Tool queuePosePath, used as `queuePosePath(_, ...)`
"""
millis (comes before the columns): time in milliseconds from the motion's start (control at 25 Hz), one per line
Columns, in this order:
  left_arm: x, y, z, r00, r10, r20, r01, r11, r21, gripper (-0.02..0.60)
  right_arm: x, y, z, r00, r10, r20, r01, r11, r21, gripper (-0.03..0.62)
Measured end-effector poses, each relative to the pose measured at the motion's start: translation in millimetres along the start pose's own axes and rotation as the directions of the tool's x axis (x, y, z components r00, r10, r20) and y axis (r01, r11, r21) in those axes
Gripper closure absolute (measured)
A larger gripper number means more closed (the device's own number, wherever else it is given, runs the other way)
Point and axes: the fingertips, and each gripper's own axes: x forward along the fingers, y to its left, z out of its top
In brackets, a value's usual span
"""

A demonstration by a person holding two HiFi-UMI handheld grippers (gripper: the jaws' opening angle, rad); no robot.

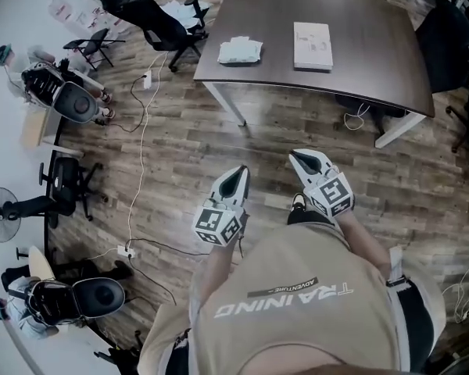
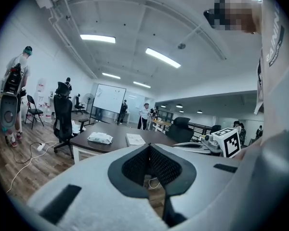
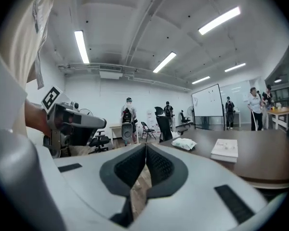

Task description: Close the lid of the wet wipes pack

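Head view first: where was the wipes pack (image 1: 240, 51)?

It lay on the desk (image 1: 375, 61), close to the near-left corner, just by the near edge. I could not tell if its lid was open or closed; the pack looked too small for this.

Was something beside it?

Yes, a white booklet (image 1: 312, 46) lay to the right of it, about the middle of the near edge. The two did not touch.

And the grippers, were they at the desk?

No. Both were well apart from the near edge, over the wooden floor and close to the person's body. The left gripper (image 1: 233, 184) and the right gripper (image 1: 309, 165) pointed towards the desk, side by side, not touching.

How stood the jaws of the left one?

Left gripper view showed them clenched, the tips pressed together, with nothing between them. The pack was far ahead on the desk.

The right one also?

Right gripper view showed the same: the jaws met at the tips and held nothing. In that view the pack was past the jaws and the booklet to the right of it.
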Motion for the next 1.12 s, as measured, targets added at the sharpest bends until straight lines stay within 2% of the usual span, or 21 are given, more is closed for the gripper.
queuePosePath(80, 12.0, 4.1, 6.8, 1.0, 0.0, 0.016, 0.0, 1.0, -0.004, 0.571, 10.3, -9.9, 12.3, 0.999, 0.017, 0.027, -0.017, 1.0, -0.013, 0.58)
queuePosePath(240, 28.7, 11.0, 10.8, 0.999, 0.033, 0.037, -0.032, 0.999, -0.038, 0.571, 24.5, -26.8, 3.3, 0.999, 0.045, -0.017, -0.045, 0.999, 0.008, 0.58)
queuePosePath(360, 27.9, 23.0, 12.8, 0.997, 0.061, 0.049, -0.058, 0.995, -0.078, 0.571, 31.4, -24.3, 4.2, 0.995, 0.094, -0.015, -0.094, 0.995, -0.022, 0.58)
queuePosePath(440, 27.8, 37.4, 12.3, 0.996, 0.087, 0.018, -0.087, 0.996, -0.038, 0.571, 40.2, -25.6, 2.5, 0.995, 0.101, -0.013, -0.102, 0.995, -0.016, 0.58)
queuePosePath(520, 30.1, 48.7, 9.1, 0.994, 0.104, -0.031, -0.103, 0.994, 0.023, 0.571, 47.6, -27.1, -3.0, 0.996, 0.091, -0.019, -0.09, 0.995, 0.031, 0.58)
queuePosePath(600, 34.2, 58.0, 10.4, 0.995, 0.093, -0.039, -0.093, 0.996, 0.012, 0.571, 55.4, -26.7, -9.8, 0.996, 0.08, -0.035, -0.078, 0.995, 0.065, 0.58)
queuePosePath(720, 44.8, 77.5, 18.0, 0.996, 0.084, -0.006, -0.084, 0.995, -0.062, 0.571, 70.7, -30.8, -18.9, 0.994, 0.073, -0.075, -0.067, 0.995, 0.079, 0.58)
queuePosePath(840, 65.5, 91.9, 19.0, 0.999, 0.053, -0.002, -0.053, 0.996, -0.067, 0.571, 84.3, -45.9, -21.5, 0.993, 0.058, -0.102, -0.05, 0.996, 0.079, 0.58)
queuePosePath(960, 84.1, 110.3, 15.3, 1.0, 0.011, -0.011, -0.012, 0.994, -0.11, 0.571, 104.1, -59.5, -12.4, 0.993, 0.023, -0.119, -0.017, 0.999, 0.048, 0.58)
queuePosePath(1120, 107.3, 134.0, 36.0, 0.999, -0.04, 0.022, 0.042, 0.994, -0.096, 0.571, 135.4, -79.2, 14.4, 0.994, -0.039, -0.098, 0.042, 0.999, 0.02, 0.58)
